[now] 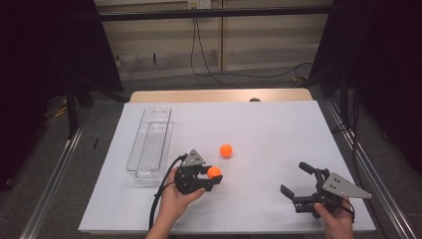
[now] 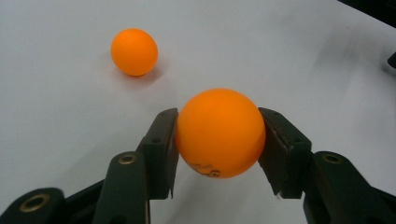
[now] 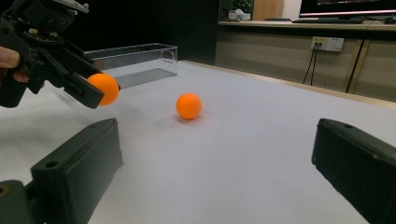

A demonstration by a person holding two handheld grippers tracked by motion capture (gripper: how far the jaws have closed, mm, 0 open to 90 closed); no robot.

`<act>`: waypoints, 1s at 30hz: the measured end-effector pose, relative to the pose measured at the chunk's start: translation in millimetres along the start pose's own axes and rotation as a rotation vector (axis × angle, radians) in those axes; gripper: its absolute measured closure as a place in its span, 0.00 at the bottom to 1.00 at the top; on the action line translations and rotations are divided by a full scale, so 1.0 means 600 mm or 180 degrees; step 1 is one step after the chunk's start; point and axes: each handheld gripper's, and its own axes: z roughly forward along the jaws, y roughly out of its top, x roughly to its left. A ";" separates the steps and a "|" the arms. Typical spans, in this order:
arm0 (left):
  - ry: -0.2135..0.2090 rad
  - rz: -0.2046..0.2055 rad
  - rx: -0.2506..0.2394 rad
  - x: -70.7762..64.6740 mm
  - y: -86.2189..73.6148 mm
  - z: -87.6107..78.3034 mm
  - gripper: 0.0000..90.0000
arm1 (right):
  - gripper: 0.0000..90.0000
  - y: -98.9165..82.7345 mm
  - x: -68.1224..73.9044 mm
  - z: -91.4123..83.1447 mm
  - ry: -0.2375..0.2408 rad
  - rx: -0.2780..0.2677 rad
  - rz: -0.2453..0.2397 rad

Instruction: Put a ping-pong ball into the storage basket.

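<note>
left gripper [image 2: 219,140]: fingers clamp held ball [image 2: 219,133] | loose ball [image 2: 134,51]: apart, on white table [image 2: 280,56]

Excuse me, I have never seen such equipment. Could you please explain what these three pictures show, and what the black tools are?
A person sits at a table covered with white paper and holds a black two-jaw gripper in each hand. One picture looks down from above; the other two come from cameras riding on each gripper. The left gripper is shut on one orange ball, seen close up in its own view. The right gripper is open with nothing between its jaws. A second orange ball lies free on the paper. A clear plastic bin stands at the left.
</note>
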 end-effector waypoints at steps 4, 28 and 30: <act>0.0005 -0.0002 -0.0012 0.002 0.002 -0.002 0.56 | 0.01 0.000 0.000 0.000 0.0008 0.0003 -0.0008; 0.0086 -0.0090 -0.0102 0.013 0.016 -0.021 0.57 | 0.01 0.000 -0.001 -0.001 0.0008 -0.0019 0.0027; 0.0103 -0.0101 -0.0122 0.016 0.016 -0.022 0.57 | 0.01 0.000 0.000 -0.001 0.0009 -0.0018 0.0031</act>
